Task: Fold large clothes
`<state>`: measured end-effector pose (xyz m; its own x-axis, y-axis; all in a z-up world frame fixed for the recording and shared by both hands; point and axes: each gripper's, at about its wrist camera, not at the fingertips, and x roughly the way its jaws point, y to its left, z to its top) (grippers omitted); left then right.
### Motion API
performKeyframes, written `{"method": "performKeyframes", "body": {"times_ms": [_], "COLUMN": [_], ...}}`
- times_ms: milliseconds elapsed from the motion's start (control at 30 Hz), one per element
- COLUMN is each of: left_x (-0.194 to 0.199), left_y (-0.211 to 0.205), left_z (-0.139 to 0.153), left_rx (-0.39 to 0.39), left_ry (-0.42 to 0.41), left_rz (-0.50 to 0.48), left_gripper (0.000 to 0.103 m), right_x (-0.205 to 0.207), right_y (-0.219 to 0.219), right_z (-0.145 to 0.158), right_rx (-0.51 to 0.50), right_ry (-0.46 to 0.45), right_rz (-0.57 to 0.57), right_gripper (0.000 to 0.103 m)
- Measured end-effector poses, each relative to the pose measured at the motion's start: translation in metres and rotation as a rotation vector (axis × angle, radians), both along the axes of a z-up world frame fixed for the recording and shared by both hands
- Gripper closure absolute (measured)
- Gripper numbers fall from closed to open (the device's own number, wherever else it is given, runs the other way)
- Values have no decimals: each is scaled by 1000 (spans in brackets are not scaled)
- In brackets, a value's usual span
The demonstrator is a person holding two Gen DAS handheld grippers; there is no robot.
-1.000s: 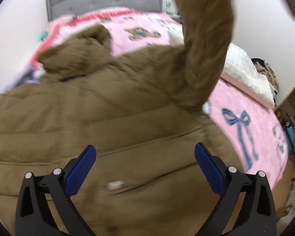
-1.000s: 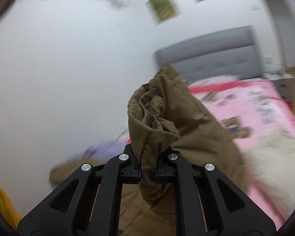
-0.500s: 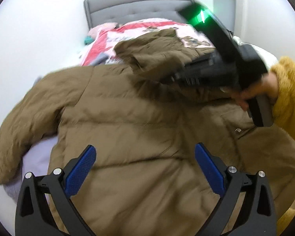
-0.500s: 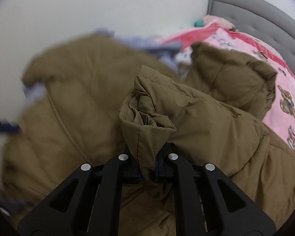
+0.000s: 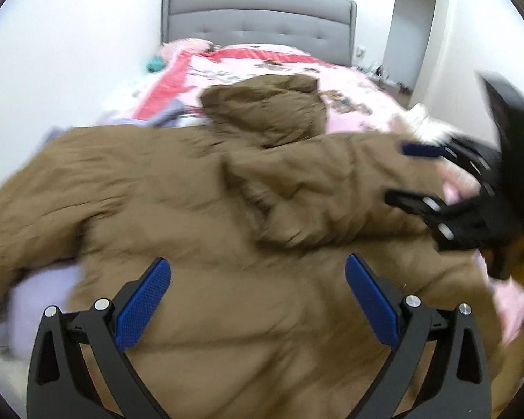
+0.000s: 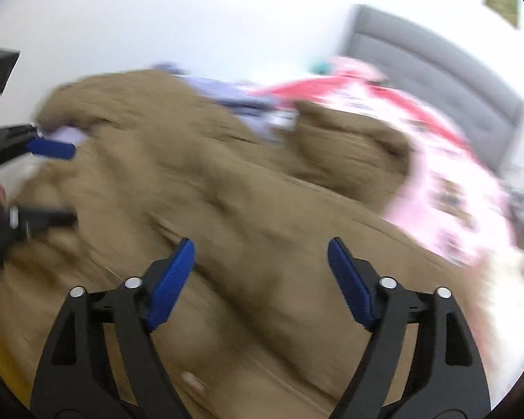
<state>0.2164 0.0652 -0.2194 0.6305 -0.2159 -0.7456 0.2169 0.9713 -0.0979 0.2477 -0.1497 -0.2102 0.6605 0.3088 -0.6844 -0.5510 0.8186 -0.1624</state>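
Nearest the left wrist camera, the left gripper (image 5: 258, 300) hangs with its blue-padded jaws wide apart and nothing between them, just over the lower body of the brown quilted puffer jacket (image 5: 227, 209). The right gripper (image 6: 260, 279) likewise stands open over the same jacket; its jaws have just been opening and no cloth is caught between the pads now. In the left view it shows at the right edge (image 5: 412, 174), beside the folded-in sleeve (image 5: 332, 188).

The jacket lies spread across the pink patterned bedspread (image 5: 297, 66), its hood (image 5: 265, 104) toward the grey upholstered headboard (image 5: 258, 14), with one sleeve (image 5: 28, 216) stretched out to the left over some lilac cloth (image 5: 42, 300).

By its look the jacket is soft, bulky and springy: padded folds will likely puff back open, and the smooth shell may slip. A firm pinch at a seamed edge should hold best, such as the outstretched sleeve's cuff or the hem, not the thick middle panels.
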Motion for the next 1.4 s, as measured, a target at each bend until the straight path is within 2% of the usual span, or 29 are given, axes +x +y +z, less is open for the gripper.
{"method": "performKeyframes", "body": {"times_ms": [67, 100, 133, 167, 233, 267, 300, 333, 367, 400, 467, 600, 667, 733, 767, 800, 833, 933, 1000, 1067, 1167, 1267, 1333, 1367, 1400], "left_x": [29, 38, 51, 61, 75, 79, 79, 82, 85, 86, 85, 80, 87, 101, 107, 113, 112, 116, 113, 111, 111, 107, 92, 83, 74], "left_y": [-15, -19, -23, -23, -19, -16, -15, -16, -17, -20, -22, -22, -15, -8, -4, 2, 7, -6, -15, -17, -32, -36, -28, -25, -22], "left_z": [-16, -26, -38, -49, -65, -70, -73, -76, -80, -83, -82, -59, -46, -54, -61, -71, -74, -78, -81, -90, -93, -81, -70, -62, -52], "left_rx": [-70, -74, -70, -85, -164, -196, -190, -150, -130, -127, -116, -137, -147, -85, -81, -123, -143, -86, -65, -33, 10, 23, 13, 6, 6], "left_ry": [43, 72, 113, 146, 181, 173, 165, 164, 170, 173, 156, 63, 27, 88, 123, 160, 174, 183, 199, 224, 203, 173, 142, 119, 90], "left_rz": [69, 110, 156, 188, 255, 302, 333, 376, 380, 364, 348, 338, 358, 368, 375, 374, 367, 305, 265, 240, 229, 276, 317, 335, 351], "left_gripper": [4, 4, 6, 14, 17, 26, 33, 49, 61, 68, 88, 92, 92, 92, 92, 92, 92, 92, 90, 84, 81, 81, 78, 74, 72], "right_x": [1, 6, 9, 11, 15, 15, 18, 21, 23, 25, 32, 41, 47, 57, 62, 70, 81, 100, 111, 121, 131, 136, 127, 120, 109], "right_y": [-47, -69, -89, -113, -143, -151, -160, -165, -168, -169, -165, -154, -153, -154, -153, -150, -147, -141, -136, -136, -139, -146, -153, -155, -158], "right_z": [-4, -8, -12, -17, -25, -28, -33, -38, -43, -46, -49, -43, -34, -28, -27, -30, -37, -56, -71, -87, -109, -111, -89, -78, -62], "right_rx": [8, 39, 78, 125, 199, 220, 254, 276, 286, 293, 289, 308, 356, 404, 411, 405, 372, 290, 193, 127, 77, 93, 147, 175, 211], "right_ry": [71, 118, 160, 192, 221, 223, 231, 235, 236, 236, 225, 175, 149, 131, 136, 150, 177, 222, 227, 240, 257, 297, 282, 251, 200], "right_rz": [-143, -211, -272, -353, -458, -494, -526, -549, -562, -569, -583, -559, -540, -515, -502, -492, -490, -504, -532, -551, -579, -600, -588, -578, -562], "right_gripper": [31, 35, 37, 41, 42, 42, 42, 42, 42, 42, 42, 42, 42, 47, 53, 55, 56, 60, 62, 62, 61, 61, 59, 53, 41]}}
